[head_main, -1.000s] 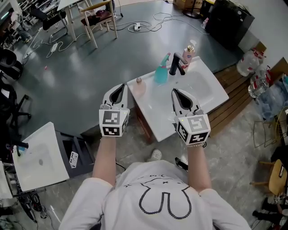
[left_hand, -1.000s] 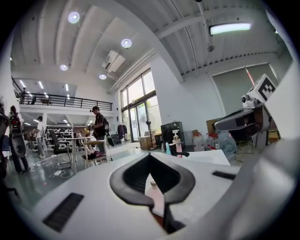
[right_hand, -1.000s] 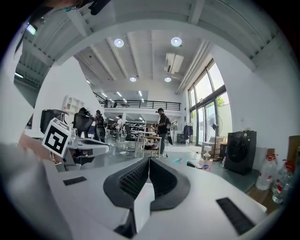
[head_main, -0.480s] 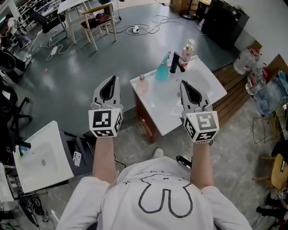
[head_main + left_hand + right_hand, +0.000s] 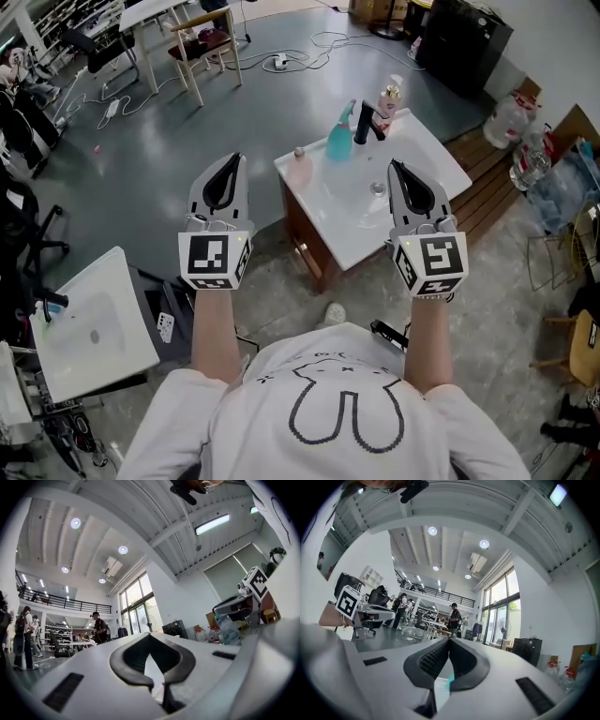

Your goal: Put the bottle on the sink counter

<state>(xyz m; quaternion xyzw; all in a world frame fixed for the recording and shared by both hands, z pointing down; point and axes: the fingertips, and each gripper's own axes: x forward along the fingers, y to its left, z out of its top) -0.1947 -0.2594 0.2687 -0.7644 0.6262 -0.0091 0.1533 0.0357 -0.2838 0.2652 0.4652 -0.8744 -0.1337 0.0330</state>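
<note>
right gripper (image 5: 449,641) jaws together, nothing gripped, standing person (image 5: 453,616) beyond

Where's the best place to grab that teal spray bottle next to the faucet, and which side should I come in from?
Grip the teal spray bottle around its wide lower body with the jaws level, since it stands upright and narrows toward the trigger head. Come from its open left side or from the front, because the black faucet crowds its right. That is probably the steadiest hold.
</note>
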